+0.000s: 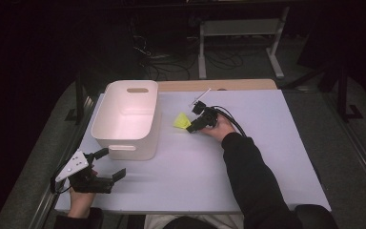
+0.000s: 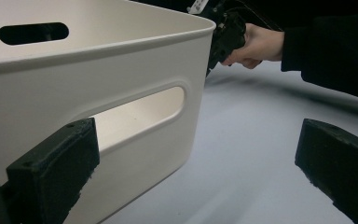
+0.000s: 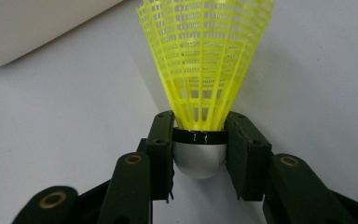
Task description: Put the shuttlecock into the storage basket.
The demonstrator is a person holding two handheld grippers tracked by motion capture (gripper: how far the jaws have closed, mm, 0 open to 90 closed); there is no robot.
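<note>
A yellow plastic shuttlecock (image 1: 182,121) lies on the pale table top just right of the white bin. My right gripper (image 1: 190,128) is shut on it. In the right gripper view its two black pads (image 3: 161,140) press on either side of the silver rounded cork, and the shuttlecock's (image 3: 205,60) yellow mesh skirt fans away from the gripper (image 3: 199,125). My left gripper (image 1: 112,163) rests near the front left corner of the table, open and holding nothing. In the left gripper view it (image 2: 200,140) points past the bin's near handle slot.
A white plastic bin (image 1: 124,140) with handle slots stands at the left; its wall (image 2: 144,60) is close to my left jaw. The pale table top (image 1: 248,162) stretches to the right. A wooden strip (image 1: 219,85) runs along the far edge, and the floor beyond is dark.
</note>
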